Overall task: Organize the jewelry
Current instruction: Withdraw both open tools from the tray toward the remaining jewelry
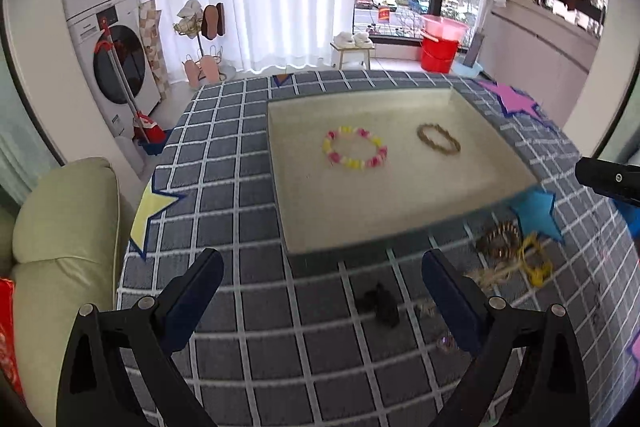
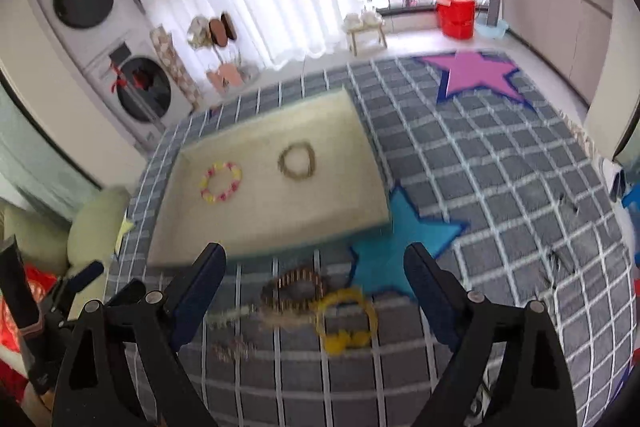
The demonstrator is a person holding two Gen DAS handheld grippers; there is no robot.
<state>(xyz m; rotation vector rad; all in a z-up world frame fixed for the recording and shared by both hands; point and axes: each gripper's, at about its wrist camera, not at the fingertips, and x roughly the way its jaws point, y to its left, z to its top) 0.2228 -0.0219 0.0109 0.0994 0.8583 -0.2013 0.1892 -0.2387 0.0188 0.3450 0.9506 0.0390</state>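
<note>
A cream tray [image 1: 400, 223] [image 2: 264, 247] lies on the checked cloth and holds a pink-and-yellow bead bracelet [image 1: 354, 147] [image 2: 221, 182] and a dull gold chain bracelet [image 1: 438, 137] [image 2: 297, 162]. In front of the tray, on the cloth, lie a brown bead bracelet [image 1: 498, 239] [image 2: 294, 289], a yellow bracelet [image 1: 534, 263] [image 2: 346, 321], a pale chain [image 1: 494, 273] and a small black piece [image 1: 378, 305]. My left gripper [image 1: 324, 267] is open above the black piece, holding nothing. My right gripper [image 2: 316, 261] is open above the brown and yellow bracelets, holding nothing.
The checked cloth [image 1: 224, 155] carries paper stars: yellow [image 1: 154, 211], blue [image 2: 400, 251], purple [image 2: 476, 73]. A cream sofa [image 1: 64, 223] stands left of the table. Stacked washing machines [image 1: 112, 39], a shoe rack [image 1: 202, 43], a stool [image 1: 352, 51] and red buckets [image 1: 440, 43] stand beyond.
</note>
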